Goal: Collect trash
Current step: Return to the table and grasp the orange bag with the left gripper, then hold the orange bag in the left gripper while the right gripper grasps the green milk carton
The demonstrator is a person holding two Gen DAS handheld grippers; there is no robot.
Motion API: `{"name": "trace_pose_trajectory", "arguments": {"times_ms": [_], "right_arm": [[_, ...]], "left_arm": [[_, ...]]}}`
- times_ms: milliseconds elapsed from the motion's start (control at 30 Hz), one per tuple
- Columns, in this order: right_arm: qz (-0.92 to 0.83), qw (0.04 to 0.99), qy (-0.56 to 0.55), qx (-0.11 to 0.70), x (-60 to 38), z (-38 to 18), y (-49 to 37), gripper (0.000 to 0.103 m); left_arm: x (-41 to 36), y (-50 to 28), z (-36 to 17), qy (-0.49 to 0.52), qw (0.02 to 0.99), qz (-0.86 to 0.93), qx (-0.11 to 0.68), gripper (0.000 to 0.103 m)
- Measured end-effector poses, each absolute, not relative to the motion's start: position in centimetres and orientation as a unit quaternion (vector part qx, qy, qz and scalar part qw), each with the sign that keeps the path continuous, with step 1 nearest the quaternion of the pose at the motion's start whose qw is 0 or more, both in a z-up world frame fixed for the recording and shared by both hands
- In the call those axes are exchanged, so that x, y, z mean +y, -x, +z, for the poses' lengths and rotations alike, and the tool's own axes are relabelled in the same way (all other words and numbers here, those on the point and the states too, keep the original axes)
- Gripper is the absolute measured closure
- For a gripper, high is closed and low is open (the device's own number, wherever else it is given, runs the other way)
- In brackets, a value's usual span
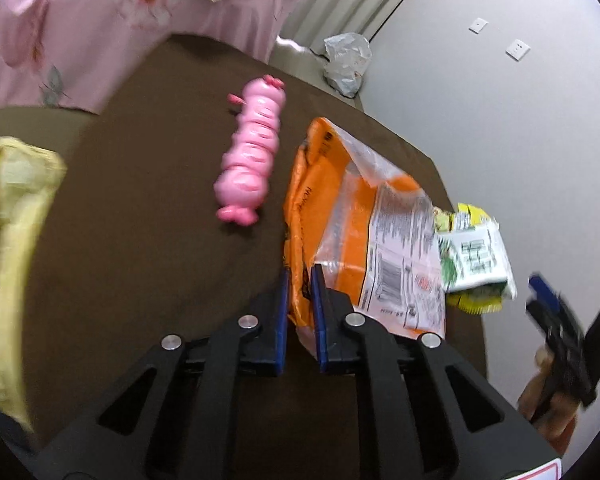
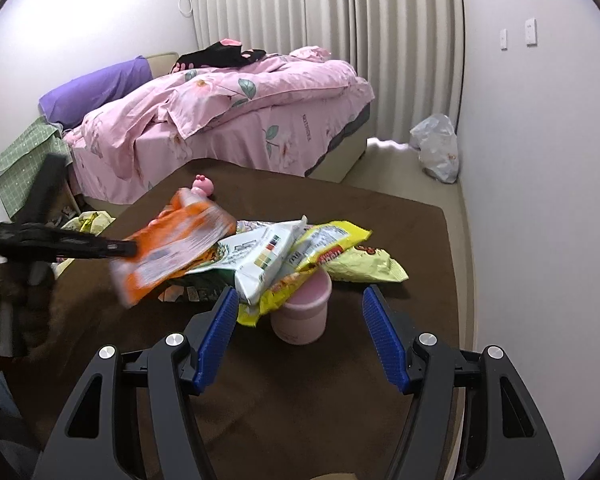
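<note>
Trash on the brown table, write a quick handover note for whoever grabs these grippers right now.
Left gripper: shut on the orange wrapper, lifted off the brown table.
Right gripper: open, empty, facing the pink cup.
Remaining: white-green bag and yellow chip bag piled over the cup.
Pink toy isn't trash.
No bin in view; nothing visibly binned yet.

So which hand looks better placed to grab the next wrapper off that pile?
Probably the right. The right gripper is open and points at the white-green wrapper and yellow wrapper lying over the pink cup. The left gripper is busy, its fingers shut on the orange bag.
</note>
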State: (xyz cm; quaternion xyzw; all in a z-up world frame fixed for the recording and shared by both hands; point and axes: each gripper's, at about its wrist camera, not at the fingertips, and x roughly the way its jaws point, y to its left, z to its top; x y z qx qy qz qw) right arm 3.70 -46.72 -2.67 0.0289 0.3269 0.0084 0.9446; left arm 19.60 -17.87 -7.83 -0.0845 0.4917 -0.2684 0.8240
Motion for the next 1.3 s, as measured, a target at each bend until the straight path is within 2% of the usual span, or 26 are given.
{"name": "trace_pose_trajectory", "arguments": {"times_ms": [233, 467, 633, 767, 933, 1100, 1300], "right_arm": [[0.053, 0.949, -0.001, 0.311, -44.6, -1.3, -6.8, 0.042], [0.069, 0.932, -0.013, 0.356, -43.3, -3.3, -10.7, 0.042], [0.12, 0.917, -0.028, 0.378, -41.2, -4.1, -8.2, 0.042], [0.195, 0.892, -0.044, 0.407, -38.6, -5.0, -5.4, 0.042], [0.194, 0.904, 0.016, 0.382, -36.7, -3.0, -4.0, 0.042], [0.159, 0.918, 0.033, 0.362, -38.5, -0.5, -9.5, 0.042], [0.143, 0.889, 0.025, 0.434, -39.5, -3.2, -16.9, 0.042]], "left_arm": [[-11.0, -15.9, -6.4, 0.054, 0.849, -0.22, 0.476, 0.093], [-7.1, -13.6, -6.8, 0.06, 0.852, -0.204, 0.479, 0.091], [-5.9, -12.8, -6.6, 0.073, 0.858, -0.199, 0.468, 0.083], [-5.9, -12.6, -6.3, 0.076, 0.861, -0.201, 0.462, 0.081], [-6.1, -11.7, -5.8, 0.067, 0.866, -0.207, 0.451, 0.075], [-6.3, -11.1, -5.4, 0.066, 0.866, -0.212, 0.448, 0.074], [-6.2, -11.0, -5.0, 0.062, 0.868, -0.21, 0.445, 0.073]]}}
